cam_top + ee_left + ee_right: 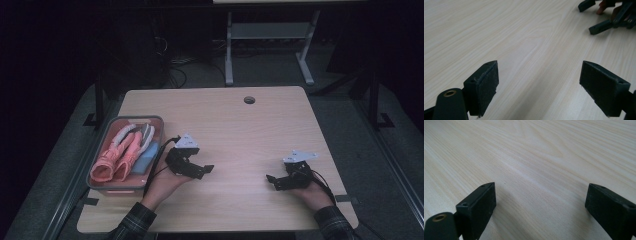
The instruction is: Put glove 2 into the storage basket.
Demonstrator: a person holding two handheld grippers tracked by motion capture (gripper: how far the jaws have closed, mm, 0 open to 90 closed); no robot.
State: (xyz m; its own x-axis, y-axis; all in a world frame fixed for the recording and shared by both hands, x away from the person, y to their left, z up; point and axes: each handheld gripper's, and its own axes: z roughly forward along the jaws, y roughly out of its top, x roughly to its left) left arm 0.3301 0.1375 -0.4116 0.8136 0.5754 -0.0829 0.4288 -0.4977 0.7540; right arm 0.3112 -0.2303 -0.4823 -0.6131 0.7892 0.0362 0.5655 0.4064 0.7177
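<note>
Both hands low on the table [240,130], each gripper lying idle with nothing in it. The left gripper [202,170] has its jaws spread wide over bare wood, and so does the right gripper [274,181], the two pointing inward at each other across the near middle. The likely reason is a ready stance. The socks [120,152], pink and bundled, lie in the bin [109,189] at the near left, just beside the left hand, so that hand looks best placed to reach.
</note>
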